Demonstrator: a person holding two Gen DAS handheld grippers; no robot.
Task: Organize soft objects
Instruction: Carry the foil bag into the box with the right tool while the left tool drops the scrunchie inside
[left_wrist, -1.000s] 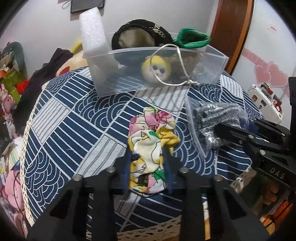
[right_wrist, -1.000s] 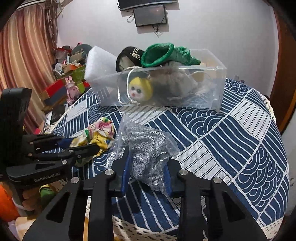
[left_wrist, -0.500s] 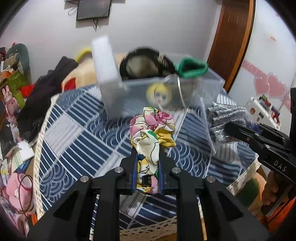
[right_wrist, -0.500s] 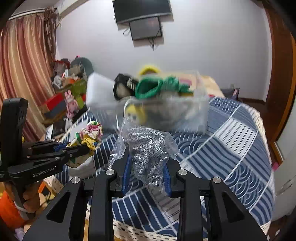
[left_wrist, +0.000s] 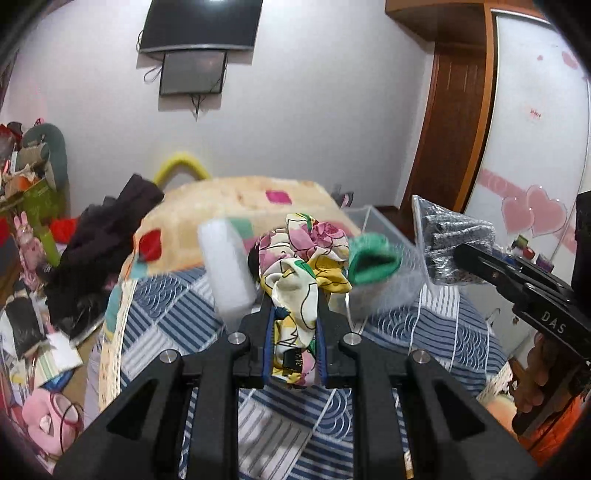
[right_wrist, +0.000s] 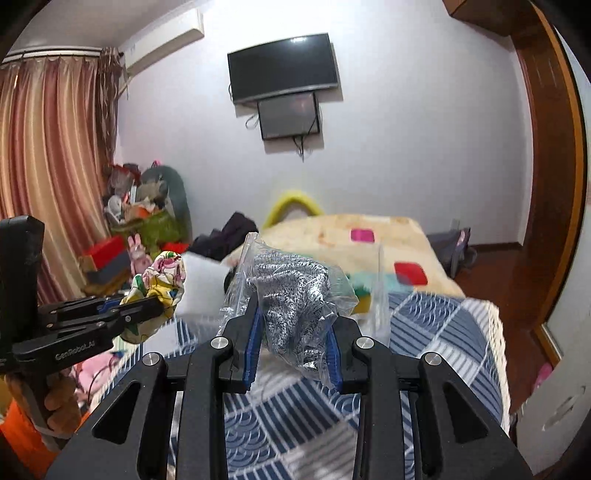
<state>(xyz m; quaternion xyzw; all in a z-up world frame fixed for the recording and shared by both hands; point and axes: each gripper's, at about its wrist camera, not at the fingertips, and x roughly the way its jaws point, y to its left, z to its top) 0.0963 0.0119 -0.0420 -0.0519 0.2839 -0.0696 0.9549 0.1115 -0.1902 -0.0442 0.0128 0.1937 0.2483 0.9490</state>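
Note:
My left gripper is shut on a floral fabric scrunchie and holds it in the air above the table; it also shows in the right wrist view. My right gripper is shut on a clear plastic bag of grey knit fabric, also lifted; the bag shows at the right of the left wrist view. Behind both stands a clear plastic bin holding a green item and a white foam block. The bin is blurred.
The table has a blue and white patterned cloth with a lace edge. Behind it is a bed with a cream blanket and dark clothes. Clutter and toys pile at the left. A wooden door is at the right.
Both grippers have risen from the table, lifting the scrunchie and the bag, and now sit level with the bin's top. The views tilted upward toward the wall.

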